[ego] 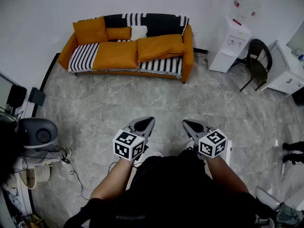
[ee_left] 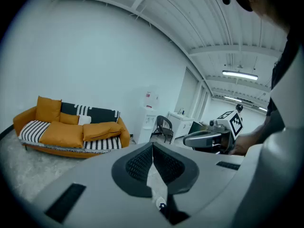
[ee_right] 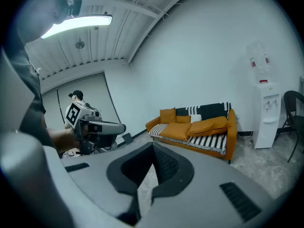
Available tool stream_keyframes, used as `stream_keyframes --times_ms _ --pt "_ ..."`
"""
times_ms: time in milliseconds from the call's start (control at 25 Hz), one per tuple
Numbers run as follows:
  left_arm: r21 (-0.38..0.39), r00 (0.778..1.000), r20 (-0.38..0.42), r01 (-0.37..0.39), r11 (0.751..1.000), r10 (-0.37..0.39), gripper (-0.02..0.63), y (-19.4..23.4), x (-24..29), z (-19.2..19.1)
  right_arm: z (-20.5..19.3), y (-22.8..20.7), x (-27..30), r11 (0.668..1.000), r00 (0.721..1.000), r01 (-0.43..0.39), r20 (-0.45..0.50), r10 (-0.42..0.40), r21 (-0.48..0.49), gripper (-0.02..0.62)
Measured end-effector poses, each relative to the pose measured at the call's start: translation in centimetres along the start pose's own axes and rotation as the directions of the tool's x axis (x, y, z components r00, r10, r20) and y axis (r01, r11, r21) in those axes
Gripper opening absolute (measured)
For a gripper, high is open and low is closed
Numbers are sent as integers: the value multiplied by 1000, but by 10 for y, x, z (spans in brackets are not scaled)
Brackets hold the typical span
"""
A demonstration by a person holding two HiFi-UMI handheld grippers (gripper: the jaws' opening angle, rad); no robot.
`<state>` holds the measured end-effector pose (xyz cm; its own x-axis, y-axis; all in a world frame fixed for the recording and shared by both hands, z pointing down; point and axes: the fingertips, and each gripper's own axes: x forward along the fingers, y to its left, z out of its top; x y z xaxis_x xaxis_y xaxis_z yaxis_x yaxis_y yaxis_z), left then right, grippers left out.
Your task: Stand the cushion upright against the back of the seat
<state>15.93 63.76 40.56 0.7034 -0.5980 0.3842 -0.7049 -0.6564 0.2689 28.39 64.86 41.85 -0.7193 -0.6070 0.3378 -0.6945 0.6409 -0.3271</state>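
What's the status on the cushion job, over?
Left gripper and right gripper shut, empty, well short of sofa. Cushion at seat's right end lying flat, not yet upright. Floor between, no obstacle.

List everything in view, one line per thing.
sofa: one, orange, against the far wall
throw: one, black-and-white striped, over the sofa's seat and back
upright cushion: one, orange, at the sofa's left end
small cushions: two, one orange and one white, along the sofa back
flat cushions: two, orange, lying on the seat
water dispenser: one, white, right of the sofa
chair: one, black, beside the dispenser
cabinet: one, white, far right
left gripper: grey, shut, empty
right gripper: grey, shut, empty
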Motion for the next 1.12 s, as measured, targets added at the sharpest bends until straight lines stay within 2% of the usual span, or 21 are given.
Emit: stream_keyframes --times_ms 440,640,840,1000,1120 --pt "0 1000 10 -12 1000 12 17 2 -2 -2 -2 4 1 1000 1000 -10 2 10 -9 35" --pt "-4 1000 13 -17 1000 17 17 4 -2 -3 2 9 3 999 999 -33 32 33 0 35" --pt "0 1000 9 -21 1000 21 17 5 -2 -7 2 9 7 1000 999 -7 34 8 -10 38" --pt "40 999 -2 -43 998 43 17 8 -4 -11 0 9 11 1000 1000 1 17 -1 -28 38" --pt "33 999 -2 -44 998 44 17 11 -6 -12 -3 9 15 1000 1000 2 -5 -2 -22 38"
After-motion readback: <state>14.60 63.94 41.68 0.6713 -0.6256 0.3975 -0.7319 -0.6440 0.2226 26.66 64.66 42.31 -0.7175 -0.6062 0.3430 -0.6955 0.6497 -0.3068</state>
